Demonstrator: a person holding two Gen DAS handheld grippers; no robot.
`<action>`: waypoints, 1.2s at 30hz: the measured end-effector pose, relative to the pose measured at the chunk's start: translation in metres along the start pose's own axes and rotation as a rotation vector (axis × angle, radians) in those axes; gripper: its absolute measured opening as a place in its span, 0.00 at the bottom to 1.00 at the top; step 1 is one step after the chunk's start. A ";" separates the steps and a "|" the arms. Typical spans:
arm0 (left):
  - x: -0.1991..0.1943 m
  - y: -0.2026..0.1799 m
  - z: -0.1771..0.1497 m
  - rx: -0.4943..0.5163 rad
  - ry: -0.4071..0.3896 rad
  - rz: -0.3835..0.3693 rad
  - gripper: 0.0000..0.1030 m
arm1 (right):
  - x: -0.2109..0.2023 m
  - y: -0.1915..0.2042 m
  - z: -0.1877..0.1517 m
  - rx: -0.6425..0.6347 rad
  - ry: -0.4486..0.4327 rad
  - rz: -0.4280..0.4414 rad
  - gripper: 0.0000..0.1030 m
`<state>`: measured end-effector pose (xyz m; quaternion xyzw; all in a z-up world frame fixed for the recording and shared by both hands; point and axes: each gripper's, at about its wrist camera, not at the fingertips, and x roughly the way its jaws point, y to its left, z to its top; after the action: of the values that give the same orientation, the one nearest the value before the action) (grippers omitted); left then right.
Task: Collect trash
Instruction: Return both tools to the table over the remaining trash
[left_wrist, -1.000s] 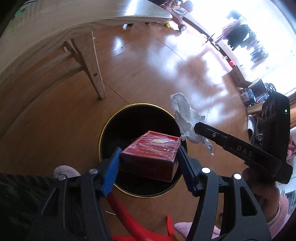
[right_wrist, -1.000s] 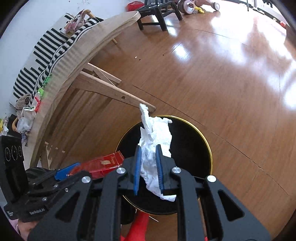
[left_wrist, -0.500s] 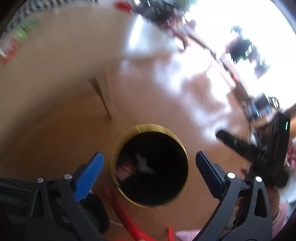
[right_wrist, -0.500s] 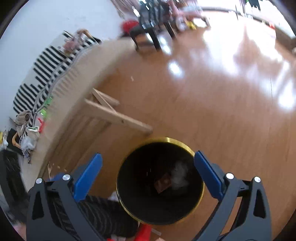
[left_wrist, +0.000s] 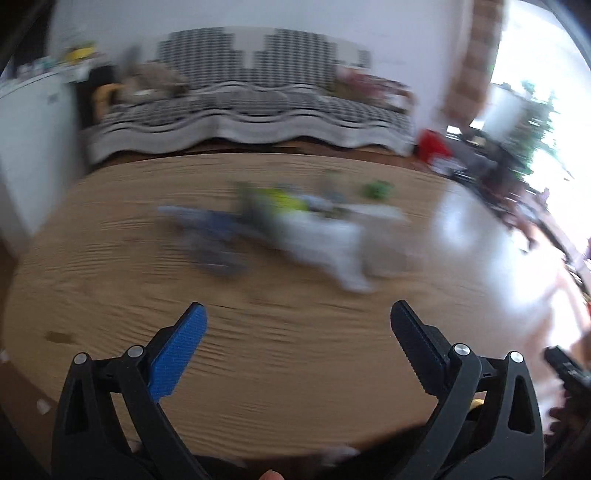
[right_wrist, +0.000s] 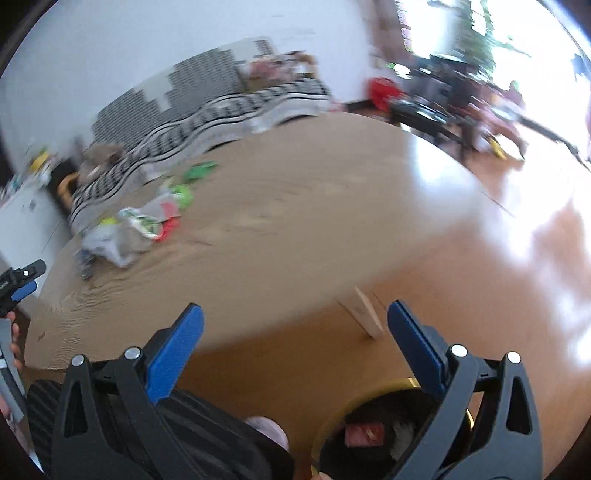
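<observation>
My left gripper (left_wrist: 297, 314) is open and empty above the near part of a wooden table (left_wrist: 258, 369). Blurred trash lies at the table's middle: a white crumpled piece (left_wrist: 332, 243), a blue wrapper (left_wrist: 214, 223) and a yellow-green wrapper (left_wrist: 277, 197). My right gripper (right_wrist: 293, 315) is open and empty too, off the table's near edge. Below it stands the black bin with a gold rim (right_wrist: 373, 395), holding the red box (right_wrist: 364, 434) and white tissue (right_wrist: 400, 439). The trash pile (right_wrist: 136, 229) shows at the left in the right wrist view, along with the left gripper's tip (right_wrist: 22, 284).
A striped sofa (left_wrist: 251, 110) stands behind the table. A table leg (right_wrist: 364, 314) comes down to the wooden floor (right_wrist: 498, 277) near the bin. Dark chairs (right_wrist: 436, 107) and a red object (right_wrist: 380, 90) stand at the back right. A person's knee in dark cloth (right_wrist: 207, 435) is beside the bin.
Both grippers opened over the bin; the red box and the tissue dropped in. Both then rose and swung away, the left to over the table, the right to its edge.
</observation>
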<state>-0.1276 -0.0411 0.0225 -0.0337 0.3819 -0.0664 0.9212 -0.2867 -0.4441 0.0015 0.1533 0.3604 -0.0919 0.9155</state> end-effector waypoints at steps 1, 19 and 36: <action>0.005 0.017 0.002 -0.023 0.005 0.021 0.94 | 0.013 0.026 0.010 -0.043 0.000 0.017 0.93; 0.147 0.070 0.043 -0.019 0.140 0.108 0.94 | 0.167 0.278 0.084 -0.429 0.056 0.124 0.93; 0.166 0.075 0.039 -0.025 0.187 0.110 0.94 | 0.179 0.258 0.075 -0.378 -0.001 0.077 0.93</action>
<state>0.0234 0.0089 -0.0744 -0.0178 0.4684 -0.0140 0.8832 -0.0378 -0.2393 -0.0139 -0.0079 0.3647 0.0127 0.9310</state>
